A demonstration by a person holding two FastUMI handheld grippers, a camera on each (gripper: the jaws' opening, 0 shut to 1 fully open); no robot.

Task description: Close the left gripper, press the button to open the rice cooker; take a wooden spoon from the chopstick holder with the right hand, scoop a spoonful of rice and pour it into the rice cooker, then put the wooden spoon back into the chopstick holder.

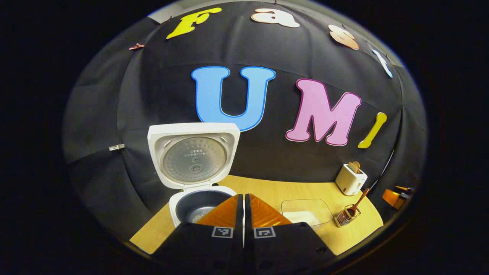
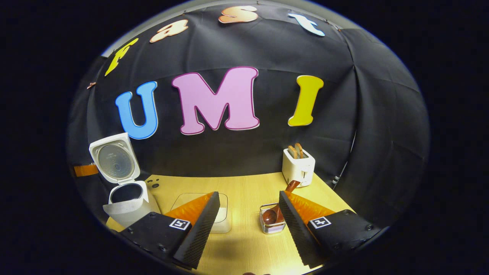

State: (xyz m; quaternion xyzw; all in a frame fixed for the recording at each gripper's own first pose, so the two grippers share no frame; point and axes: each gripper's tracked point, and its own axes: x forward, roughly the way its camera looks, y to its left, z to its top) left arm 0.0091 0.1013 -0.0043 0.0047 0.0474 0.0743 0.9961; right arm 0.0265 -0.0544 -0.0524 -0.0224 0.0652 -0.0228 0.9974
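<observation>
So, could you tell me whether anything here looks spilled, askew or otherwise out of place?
Nothing stands out: the rice cooker stands lid-up, the wooden spoon sits in the chopstick holder, and the table shows no spilled rice.

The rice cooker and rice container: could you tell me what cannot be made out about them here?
- Rice cooker front and button, left gripper view: hidden behind the left hand-held gripper.
- Clear rice container, right gripper view: partly covered by the right hand-held gripper finger.
</observation>
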